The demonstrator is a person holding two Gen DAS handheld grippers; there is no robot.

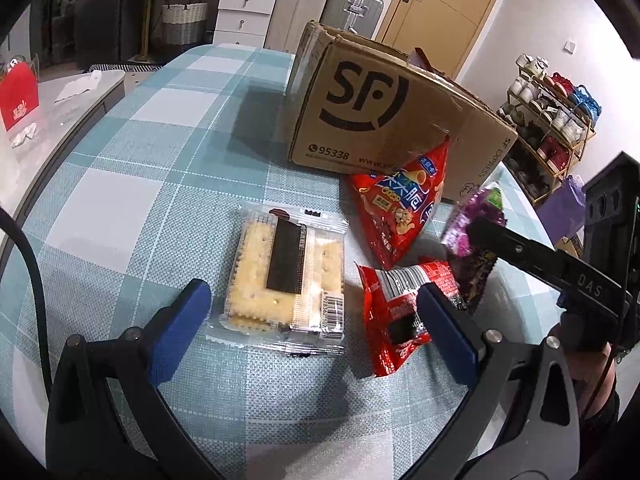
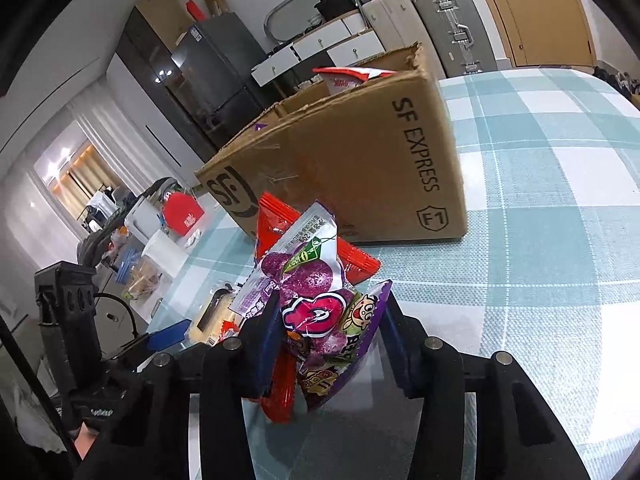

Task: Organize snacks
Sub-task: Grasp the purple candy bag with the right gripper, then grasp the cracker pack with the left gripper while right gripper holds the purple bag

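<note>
Gripping a purple foil candy packet [image 2: 316,304] between its pads, the right tool [image 2: 332,332] held it above the checked surface [image 2: 540,240], near the brown cardboard box [image 2: 360,168]. Left tool [image 1: 316,312] hung open over the clear-wrapped cracker pack [image 1: 280,276].

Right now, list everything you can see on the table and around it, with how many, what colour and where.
Cardboard box: one, brown, far side of the table, open top, a red-and-white packet showing inside.
Cracker pack: one, clear wrap, pale crackers, dark label, flat on the tablecloth, ahead of the left gripper.
Red snack bags: two, one leaning at the box, one lying nearer.
Purple candy bag: one, purple, between the right gripper's pads.
Tablecloth: one, teal and white check.
Suitcases: several, grey and beige, by the door.
Shoe rack: one, along the wall.
Left gripper: open, holding nothing.
Right gripper: shut on the purple candy bag.
</note>
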